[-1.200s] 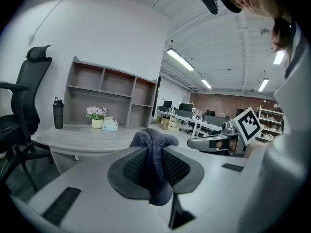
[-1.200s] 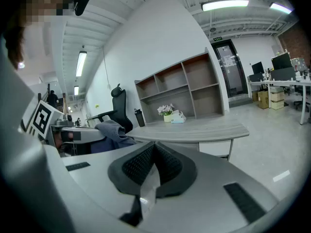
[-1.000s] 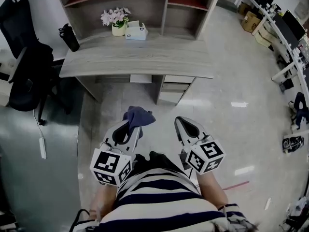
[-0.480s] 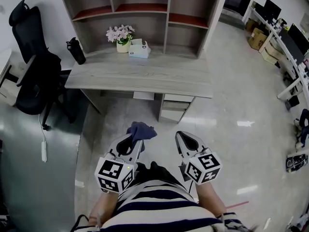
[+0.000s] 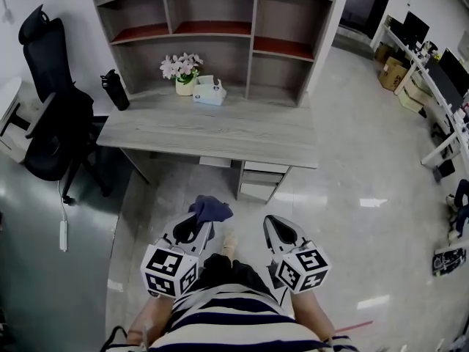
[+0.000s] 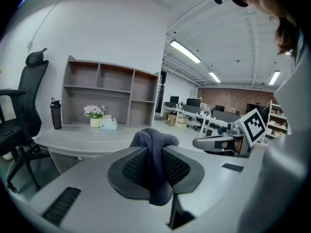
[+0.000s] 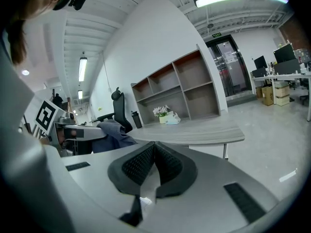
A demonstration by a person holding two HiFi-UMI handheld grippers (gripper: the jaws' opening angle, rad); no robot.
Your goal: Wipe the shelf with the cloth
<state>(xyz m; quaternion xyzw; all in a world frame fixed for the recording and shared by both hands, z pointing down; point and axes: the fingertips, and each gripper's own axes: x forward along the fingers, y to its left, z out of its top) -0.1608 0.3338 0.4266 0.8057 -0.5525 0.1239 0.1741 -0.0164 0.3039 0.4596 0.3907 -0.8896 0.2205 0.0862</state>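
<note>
Biggest thing here is the grey wood-grain shelf unit [image 5: 253, 28] with open compartments, a few with red-brown boards. It sits on the back of a matching grey desk, whose surface [image 5: 242, 132] is mostly bare. A black mesh office chair [image 5: 53, 119] is parked at the desk's left end.

The person in a navy-and-white striped shirt [image 5: 234, 320] stands on the shiny floor, well back from the desk, with both grippers held low in front of them.

The left gripper [image 5: 203, 224] has its jaws clamped on a dark blue-grey cloth [image 6: 153, 152]. The cloth bunches up above the tips and hangs down between the pads, so it's well apart from the shelf. The right gripper [image 7: 154, 148] has its jaws pressed together with nothing between them.

Smaller stuff on the surface, at the foot of the shelf:
- a black bottle [image 5: 115, 89] at the left
- a pale pot of pinkish flowers [image 5: 180, 70]
- a light blue tissue box [image 5: 209, 92] just beside the pot
</note>
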